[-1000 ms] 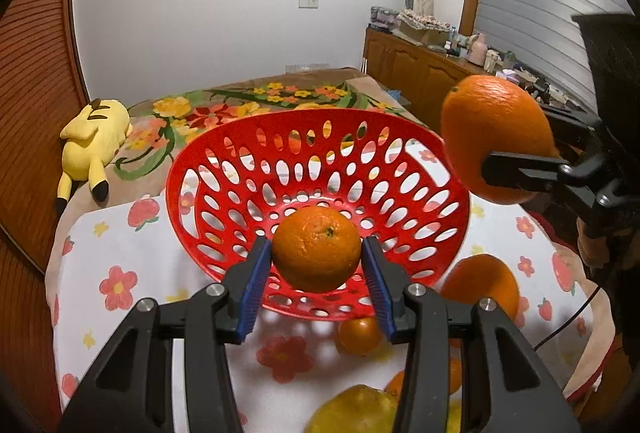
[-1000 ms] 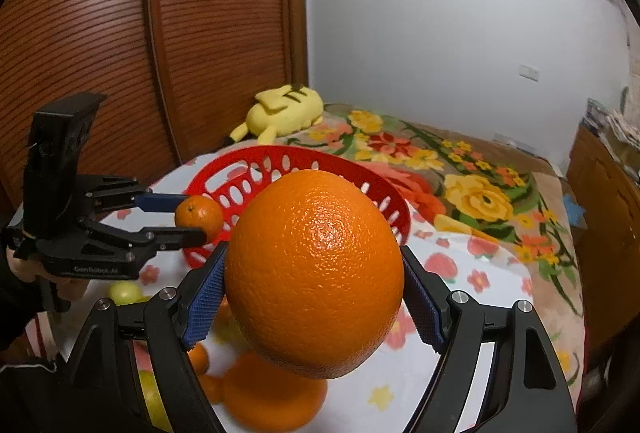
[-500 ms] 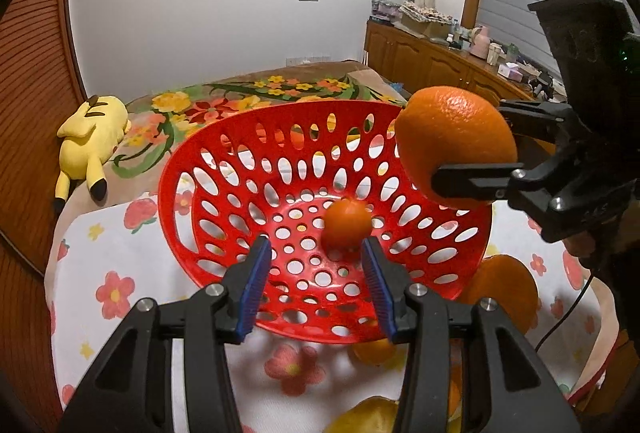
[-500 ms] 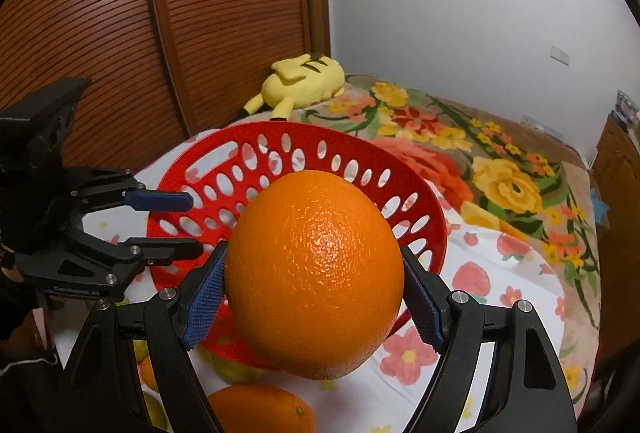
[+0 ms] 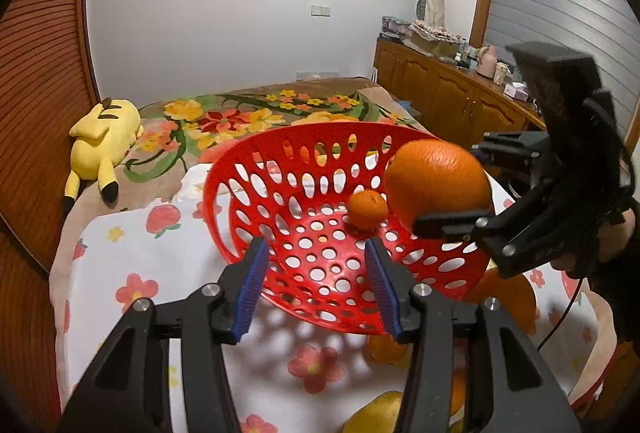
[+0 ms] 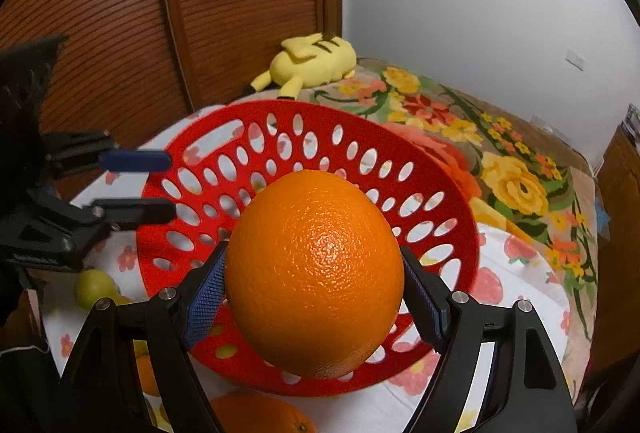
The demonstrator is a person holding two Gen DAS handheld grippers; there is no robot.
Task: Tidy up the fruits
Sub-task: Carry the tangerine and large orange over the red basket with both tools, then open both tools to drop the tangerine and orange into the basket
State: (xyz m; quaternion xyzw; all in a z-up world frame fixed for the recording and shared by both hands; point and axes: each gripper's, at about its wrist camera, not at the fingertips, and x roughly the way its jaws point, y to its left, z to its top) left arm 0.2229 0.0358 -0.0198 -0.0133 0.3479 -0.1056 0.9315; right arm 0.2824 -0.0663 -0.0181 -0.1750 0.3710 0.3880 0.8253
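A red perforated basket point(image 5: 224, 173) stands on a flowered cloth, with a small orange point(image 5: 367, 211) resting inside it. My left gripper point(image 5: 315, 249) hovers at the basket's near rim; its jaws are opening with nothing between them. My right gripper point(image 6: 312, 253) is shut on a large orange point(image 6: 314, 273) and holds it above the basket point(image 6: 360, 153). In the left wrist view that large orange point(image 5: 436, 181) hangs over the basket's right side, close to the small orange. The right wrist view shows the left gripper point(image 6: 169, 185) at the basket's left rim.
Loose fruit lies on the cloth near the basket: an orange point(image 6: 260, 413), a yellow-green fruit point(image 6: 94, 287), another orange point(image 5: 508, 297) and a small one point(image 5: 386, 349). A yellow plush toy point(image 5: 104, 133) lies on the bed behind. A wooden cabinet point(image 5: 448, 93) stands at the right.
The left gripper let go of the small orange, which now lies in the basket, and its jaws have widened a little. The right gripper carried the large orange down over the basket.
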